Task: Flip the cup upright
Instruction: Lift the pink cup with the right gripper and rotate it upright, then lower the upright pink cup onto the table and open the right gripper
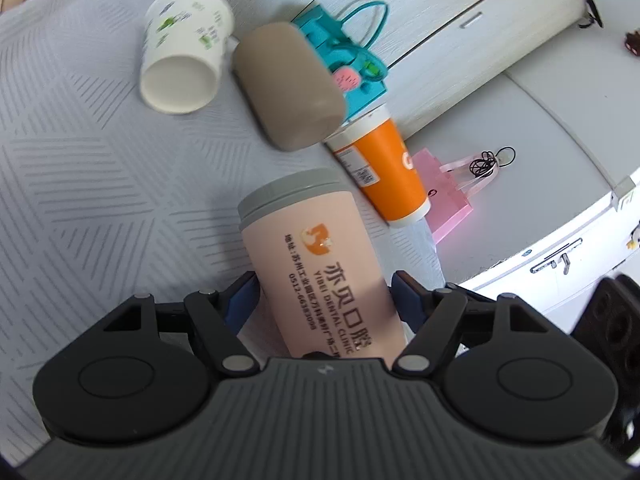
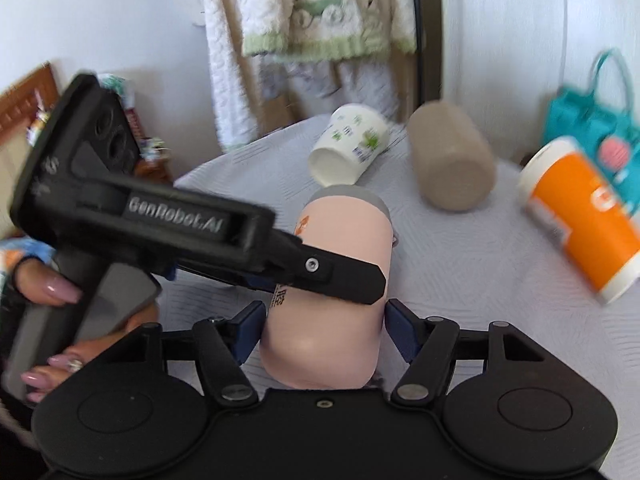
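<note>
A pink cup (image 1: 320, 264) with a grey rim and printed text lies between the jaws of both grippers above the grey patterned table. My left gripper (image 1: 324, 296) is shut on its sides; it also shows in the right wrist view (image 2: 340, 276), reaching in from the left across the cup (image 2: 344, 232). My right gripper (image 2: 324, 328) grips the cup's bottom end from both sides. The cup's grey rim points away from both cameras.
A white paper cup (image 1: 184, 52), a tan cup (image 1: 288, 84) and an orange cup (image 1: 384, 168) lie on their sides on the grey table cover (image 1: 80, 160). A teal bag (image 1: 344, 52) and a pink bag (image 1: 444, 192) sit by the table's edge. White cabinets stand behind.
</note>
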The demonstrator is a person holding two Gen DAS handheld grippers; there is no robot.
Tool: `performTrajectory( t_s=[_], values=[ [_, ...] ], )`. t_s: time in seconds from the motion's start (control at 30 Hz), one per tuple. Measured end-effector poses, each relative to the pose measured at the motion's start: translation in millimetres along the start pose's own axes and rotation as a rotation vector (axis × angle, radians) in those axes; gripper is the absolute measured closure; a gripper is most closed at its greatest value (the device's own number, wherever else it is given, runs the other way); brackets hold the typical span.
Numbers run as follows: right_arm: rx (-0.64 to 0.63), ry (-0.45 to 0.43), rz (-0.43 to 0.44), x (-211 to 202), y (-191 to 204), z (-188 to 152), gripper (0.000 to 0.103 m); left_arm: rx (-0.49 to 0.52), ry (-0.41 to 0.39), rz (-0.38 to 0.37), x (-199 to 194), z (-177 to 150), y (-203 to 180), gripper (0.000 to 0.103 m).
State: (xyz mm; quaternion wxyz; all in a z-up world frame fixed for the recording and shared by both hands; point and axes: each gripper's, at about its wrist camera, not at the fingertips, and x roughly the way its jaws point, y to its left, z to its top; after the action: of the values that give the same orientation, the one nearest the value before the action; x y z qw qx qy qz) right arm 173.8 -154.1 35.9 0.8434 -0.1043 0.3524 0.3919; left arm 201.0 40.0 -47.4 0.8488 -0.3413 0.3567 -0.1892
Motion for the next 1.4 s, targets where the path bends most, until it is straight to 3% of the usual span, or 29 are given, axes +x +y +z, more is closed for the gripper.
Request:
performTrajectory(
  t_s=[0.27, 0.47, 0.63, 0.8, 1.07, 1.2, 1.4],
  values=[
    [-0.036, -0.113, -0.076, -12, 5, -11, 0.033, 0.222, -0.101, 0.094, -11, -10, -41, 0.036],
    [-0.113, -0.196, -0.170, -22, 8, -11, 0.033, 0.390, -0.177, 0.070, -16, -5, -64, 0.036],
    [-0.085, -0.210, -0.193, -19, -11, -1, 0.033, 0.499, -0.221, 0.033, -13, 2, -77, 0.042],
    [-0.032, -0.205, -0.196, -10, -29, 5, 0.036, 0.511, -0.197, 0.030, -1, 9, -82, 0.043],
    [-0.003, -0.256, -0.190, 7, -39, 4, 0.036, 0.577, -0.241, 0.083, 7, 10, -85, 0.042],
    [-0.015, -0.284, -0.251, 16, -30, -1, 0.036, 0.612, -0.245, 0.106, 13, 5, -85, 0.042],
    [0.024, -0.282, -0.249, 25, -36, -3, 0.036, 0.631, -0.250, 0.116, 21, 2, -79, 0.043]
  ],
)
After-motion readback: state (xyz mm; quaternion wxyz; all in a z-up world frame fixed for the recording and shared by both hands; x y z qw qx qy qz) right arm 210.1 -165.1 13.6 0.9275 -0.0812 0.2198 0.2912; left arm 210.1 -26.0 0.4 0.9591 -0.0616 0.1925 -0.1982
